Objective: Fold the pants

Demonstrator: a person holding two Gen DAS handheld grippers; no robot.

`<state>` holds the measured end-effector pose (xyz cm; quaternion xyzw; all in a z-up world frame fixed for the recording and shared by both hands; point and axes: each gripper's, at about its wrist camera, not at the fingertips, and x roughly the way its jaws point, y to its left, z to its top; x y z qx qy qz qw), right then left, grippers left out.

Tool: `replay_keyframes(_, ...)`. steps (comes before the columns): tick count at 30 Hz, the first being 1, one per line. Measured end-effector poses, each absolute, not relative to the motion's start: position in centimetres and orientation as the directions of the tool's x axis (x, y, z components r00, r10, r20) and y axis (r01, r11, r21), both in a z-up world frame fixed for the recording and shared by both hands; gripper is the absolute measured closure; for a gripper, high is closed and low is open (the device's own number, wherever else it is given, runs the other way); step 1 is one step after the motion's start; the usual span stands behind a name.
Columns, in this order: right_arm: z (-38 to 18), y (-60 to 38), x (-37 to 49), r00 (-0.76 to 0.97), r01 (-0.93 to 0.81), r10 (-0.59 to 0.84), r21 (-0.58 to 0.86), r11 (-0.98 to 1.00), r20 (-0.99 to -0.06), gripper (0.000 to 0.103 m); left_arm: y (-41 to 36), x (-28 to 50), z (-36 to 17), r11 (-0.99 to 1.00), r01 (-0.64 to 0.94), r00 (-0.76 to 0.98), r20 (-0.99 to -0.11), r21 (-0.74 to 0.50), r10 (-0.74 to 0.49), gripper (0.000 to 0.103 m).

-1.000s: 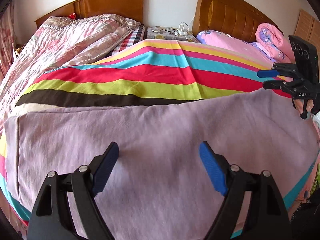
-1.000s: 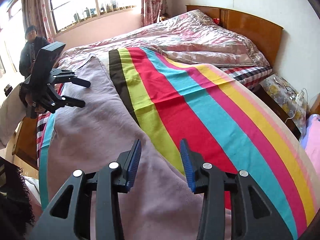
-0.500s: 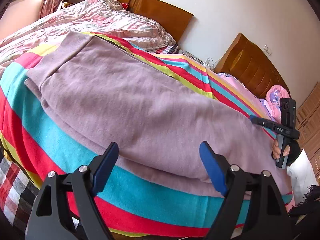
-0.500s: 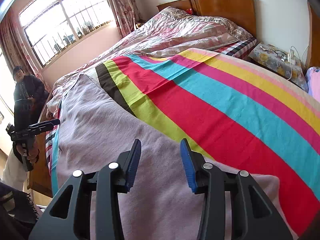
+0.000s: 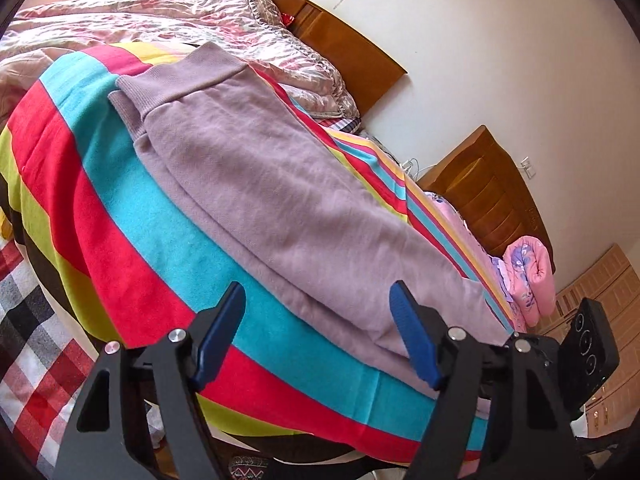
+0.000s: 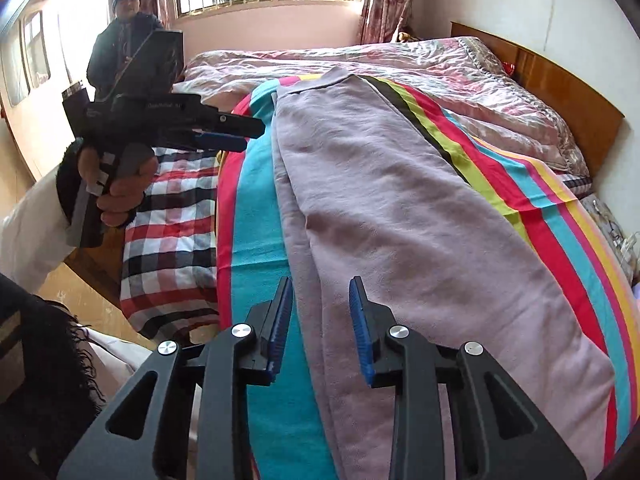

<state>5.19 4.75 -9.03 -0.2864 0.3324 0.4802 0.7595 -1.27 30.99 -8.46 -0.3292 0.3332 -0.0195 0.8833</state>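
Observation:
The mauve pants (image 5: 280, 200) lie lengthwise on a striped blanket (image 5: 120, 216), legs stacked, with the ribbed waistband (image 5: 184, 76) at the far end. My left gripper (image 5: 316, 332) hovers over the near long edge of the pants; its jaws are wide and closing, with nothing pressed between them. My right gripper (image 6: 320, 312) hangs over the pants' (image 6: 400, 220) near-left edge; its jaws are narrow and closing, and the pads are not on the cloth. In the right wrist view, a hand holds the left gripper (image 6: 236, 136) at the upper left. The right gripper's black body (image 5: 588, 354) shows at the lower right.
A pink quilt (image 6: 400, 64) covers the far bed, and a plaid sheet (image 6: 172, 220) shows at the bed's side. Wooden headboards (image 5: 492, 196) stand against the wall by a rolled pink blanket (image 5: 528, 276). A person (image 6: 124, 40) stands near the window.
Both grippers have swung toward the near long edge of the pants. The left one rolled and its jaws narrowed slightly. The right one's jaws widened a little, then narrowed a lot.

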Motion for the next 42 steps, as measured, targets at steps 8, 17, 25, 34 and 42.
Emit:
replay_keyframes(8, -12.0, 8.1, 1.8, 0.563, -0.826, 0.362, -0.518, 0.222, -0.743, 0.076, 29.5, -1.1, -8.7, 0.746, -0.160, 0.762, -0.561, -0.647, -0.324, 0.027)
replay_keyframes(17, -12.6, 8.1, 1.7, 0.657, -0.752, 0.363, -0.610, 0.250, -0.660, 0.101, 28.8, -0.1, -8.4, 0.644, -0.086, 0.749, -0.475, -0.760, -0.461, 0.024)
replay_keyframes(25, -7.9, 5.1, 5.7, 0.445, -0.874, 0.530, -0.222, 0.431, -0.721, 0.101, 27.1, 3.1, -10.6, 0.481, -0.082, 0.687, -0.399, -0.873, -0.607, 0.026)
replay_keyframes(34, -9.3, 5.8, 4.3, 0.442, -0.882, 0.520, -0.249, 0.400, -0.731, 0.101, 29.6, 5.4, -14.0, 0.424, -0.211, 0.775, -0.415, -0.881, -0.477, 0.095)
replay_keyframes(42, -13.1, 7.1, 2.8, 0.423, -0.898, 0.452, -0.299, 0.322, -0.785, 0.100, 29.4, 4.0, -15.5, 0.470, -0.261, 0.759, -0.480, -0.843, -0.440, 0.098)
